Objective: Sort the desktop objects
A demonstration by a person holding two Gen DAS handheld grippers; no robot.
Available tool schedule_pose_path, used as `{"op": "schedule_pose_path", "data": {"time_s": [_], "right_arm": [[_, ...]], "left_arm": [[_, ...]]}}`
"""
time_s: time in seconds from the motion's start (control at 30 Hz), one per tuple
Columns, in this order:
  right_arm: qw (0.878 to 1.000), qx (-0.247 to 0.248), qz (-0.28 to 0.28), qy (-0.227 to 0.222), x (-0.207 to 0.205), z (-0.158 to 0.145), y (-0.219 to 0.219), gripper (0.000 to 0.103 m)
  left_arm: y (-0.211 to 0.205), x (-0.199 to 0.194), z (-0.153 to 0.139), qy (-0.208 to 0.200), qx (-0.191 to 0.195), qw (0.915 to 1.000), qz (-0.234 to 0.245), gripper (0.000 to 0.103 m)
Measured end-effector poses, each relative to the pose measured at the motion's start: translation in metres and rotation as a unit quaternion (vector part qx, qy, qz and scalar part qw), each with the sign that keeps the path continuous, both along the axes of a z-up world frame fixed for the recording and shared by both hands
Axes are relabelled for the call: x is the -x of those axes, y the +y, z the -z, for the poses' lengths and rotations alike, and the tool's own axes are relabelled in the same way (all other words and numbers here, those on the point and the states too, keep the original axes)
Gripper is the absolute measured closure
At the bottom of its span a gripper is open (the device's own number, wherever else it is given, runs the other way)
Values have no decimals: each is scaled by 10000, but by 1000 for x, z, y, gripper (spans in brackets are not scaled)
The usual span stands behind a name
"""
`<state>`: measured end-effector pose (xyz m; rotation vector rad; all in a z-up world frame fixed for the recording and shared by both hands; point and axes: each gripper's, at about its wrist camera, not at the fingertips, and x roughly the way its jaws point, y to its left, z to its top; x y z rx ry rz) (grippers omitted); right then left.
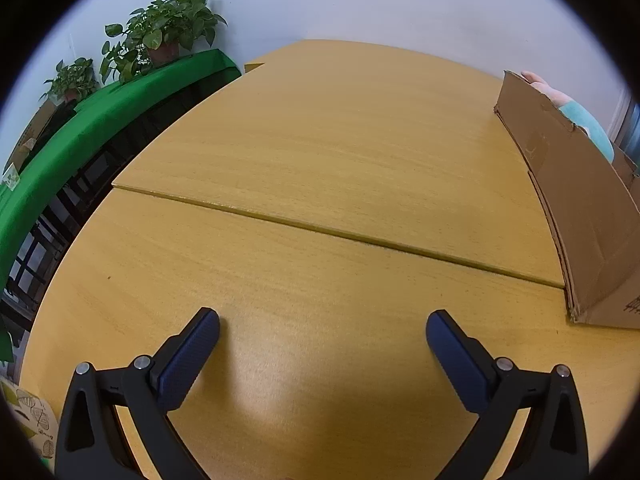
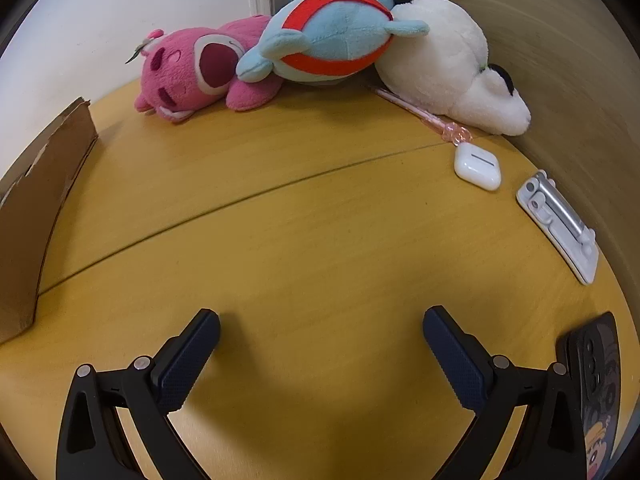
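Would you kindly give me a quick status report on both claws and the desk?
Left claw open, empty, over bare table. Right claw open, empty. Plush toys, earbud case, phone unsorted. Cardboard box left; path clear.

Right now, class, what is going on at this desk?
A person holds two grippers over a wooden desk, and both the left gripper and the right gripper are open and empty. Nothing is sorted yet: the pink plush, blue plush, white plush, earbud case and phone stand lie at the desk's far side. A cardboard box stands between the grippers.
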<state>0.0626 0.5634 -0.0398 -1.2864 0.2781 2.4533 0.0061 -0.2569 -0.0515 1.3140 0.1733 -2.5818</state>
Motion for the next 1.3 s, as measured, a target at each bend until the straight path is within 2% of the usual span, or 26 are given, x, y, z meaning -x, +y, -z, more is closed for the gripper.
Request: {"op": "schedule_pose_path", "data": {"time_s": [0.27, 1.3], "right_arm": [[9991, -43, 432, 37, 32, 1, 9, 0], [9995, -44, 297, 83, 35, 5, 10, 0]], "left_arm": [[-7, 20, -1, 0, 3, 10000, -26, 0], [-8, 22, -1, -1, 7, 10000, -29, 0]]}}
